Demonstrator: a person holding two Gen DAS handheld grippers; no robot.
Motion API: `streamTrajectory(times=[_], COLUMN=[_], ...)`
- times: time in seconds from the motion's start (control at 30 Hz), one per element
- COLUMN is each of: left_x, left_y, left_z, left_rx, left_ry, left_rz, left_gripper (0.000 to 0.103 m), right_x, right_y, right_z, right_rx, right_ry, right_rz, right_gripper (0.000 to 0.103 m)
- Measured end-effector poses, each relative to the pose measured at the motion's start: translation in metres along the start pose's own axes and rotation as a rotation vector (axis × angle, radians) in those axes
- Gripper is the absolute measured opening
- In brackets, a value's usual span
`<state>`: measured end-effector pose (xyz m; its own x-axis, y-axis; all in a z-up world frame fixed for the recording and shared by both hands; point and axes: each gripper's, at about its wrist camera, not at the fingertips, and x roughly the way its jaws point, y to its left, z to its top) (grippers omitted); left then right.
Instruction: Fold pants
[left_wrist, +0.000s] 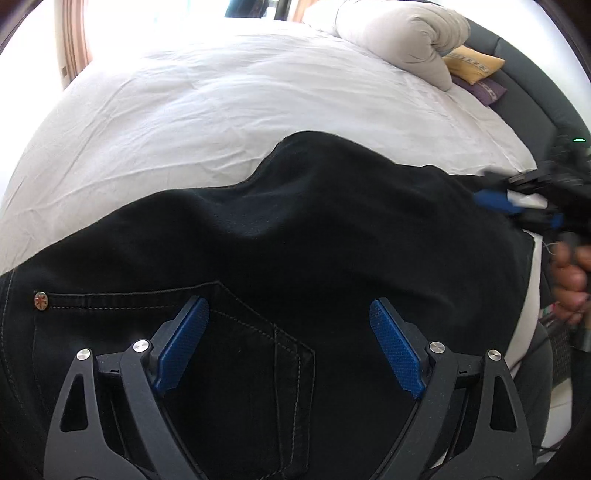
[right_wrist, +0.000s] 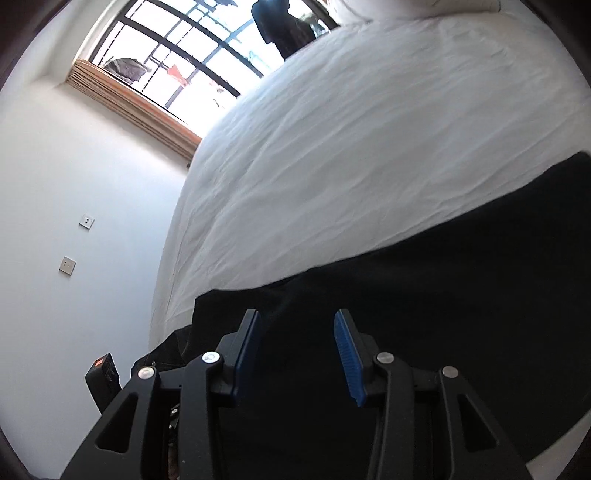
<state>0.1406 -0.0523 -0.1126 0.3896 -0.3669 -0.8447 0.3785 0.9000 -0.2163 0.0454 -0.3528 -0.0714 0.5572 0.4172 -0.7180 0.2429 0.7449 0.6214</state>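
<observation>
Pants (left_wrist: 295, 240) on bed (left_wrist: 221, 110), left gripper (left_wrist: 290, 306) spread above pocket (left_wrist: 236, 325)

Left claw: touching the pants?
Cannot tell. Left wrist view shows the open left claw over the black pants, but no contact or gap shows plainly.

Black pants (left_wrist: 288, 240) – denim w/ pale stitching, back pocket and a metal rivet (left_wrist: 41, 300) showing – lie spread across the white bed (left_wrist: 221, 110), rumpled, one hump raised along the far edge.
</observation>
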Motion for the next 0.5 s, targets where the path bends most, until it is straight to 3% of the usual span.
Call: streamTrajectory(times=[0.07,0.1,0.17,0.23,0.3,0.33,0.4,0.5], left_x=[-0.008,-0.014,-0.018,-0.014,-0.004,0.005,0.029,0.068], left_y=[-0.001,-0.003,-0.007,-0.013,-0.028,-0.037,-0.051,-0.061], left_z=[0.007,0.013,0.029,0.049,0.066,0.072,0.082,0.093], left_rx=[0.015,0.031,0.051,0.077,0.147,0.189,0.261,0.318], left_ry=[-0.027,-0.056,-0.086,-0.084,-0.055,-0.018,0.069,0.161], left_rz=[-0.031,-0.045,-0.082,-0.14,-0.204,-0.232,-0.24,-0.191], left_gripper=[0.089,0.089,0.089,0.089,0.089,0.089,0.087,0.08], right_x=[0.023,0.028,0.019,0.003,-0.014,-0.02,-0.027,-0.027], right_y=[-0.015,-0.03,-0.063,-0.077,-0.08,-0.08,-0.08,-0.084], right_z=[-0.002,-0.004,-0.004,-0.006,-0.008,-0.01,-0.017,-0.028], right_rx=[0.042,0.076,0.184,0.213,0.197,0.192,0.175,0.149], right_ry=[0.043,0.042,0.007,-0.028,-0.055,-0.065,-0.075,-0.061], right_rz=[-0.06,-0.12,-0.056,-0.07,-0.133,-0.134,-0.095,-0.077], right_gripper=[0.046,0.034,0.018,0.016,0.023,0.036,0.049,0.05])
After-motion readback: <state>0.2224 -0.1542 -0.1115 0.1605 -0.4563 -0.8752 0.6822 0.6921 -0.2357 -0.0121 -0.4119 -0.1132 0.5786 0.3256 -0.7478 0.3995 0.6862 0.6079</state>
